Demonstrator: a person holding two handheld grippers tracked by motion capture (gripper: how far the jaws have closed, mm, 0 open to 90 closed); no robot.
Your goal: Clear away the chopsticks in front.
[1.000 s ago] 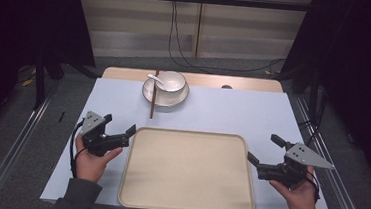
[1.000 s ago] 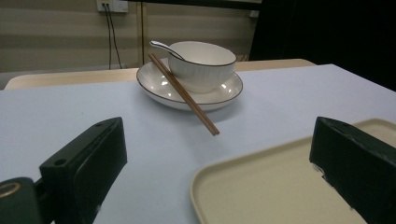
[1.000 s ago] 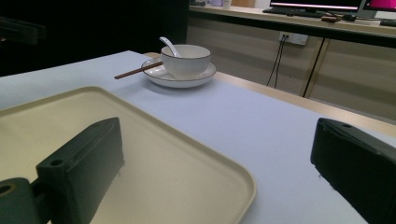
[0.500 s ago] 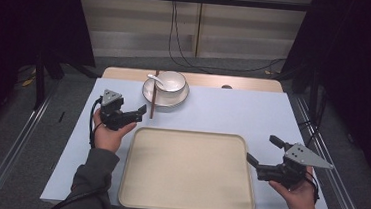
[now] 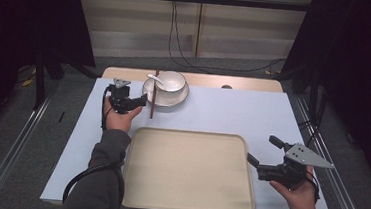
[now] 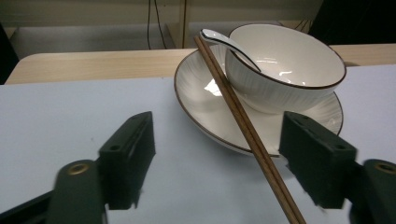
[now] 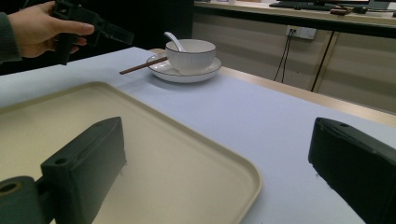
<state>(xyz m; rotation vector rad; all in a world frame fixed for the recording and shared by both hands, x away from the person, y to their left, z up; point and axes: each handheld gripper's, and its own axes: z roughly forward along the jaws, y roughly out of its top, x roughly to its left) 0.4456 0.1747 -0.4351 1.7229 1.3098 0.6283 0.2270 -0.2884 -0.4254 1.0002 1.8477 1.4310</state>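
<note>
The left claw [image 5: 141, 100] has travelled away from the near-left corner of the tray [image 5: 185, 205], where it sat a second ago, and now hovers just left of the plate [image 5: 181, 100] at the far side of the surface [image 5: 253, 115]. Its jaws stand wide apart and hold nothing. In the left gripper view they straddle the lower run of the chopsticks [image 6: 243, 123], which lean across the plate's rim, upper ends by the bowl [image 6: 299, 70], lower ends reaching off the plate toward the tray. This reads as the approach to a pickup: the chopsticks look like the first thing to be lifted, probably toward the tray, and no contact is made yet.

The right claw [image 5: 265, 153] has barely shifted; it waits at the right edge of the tray, jaws spread and empty, well apart from the plate.

Count: one tray, bare, nearer the person than the plate; one plate; one bowl standing on the plate; one white spoon [image 6: 226, 42] resting in the bowl with its handle out over the rim; one pair of chopsticks, lying so close together that they look like a single stick from above; two claws.
</note>
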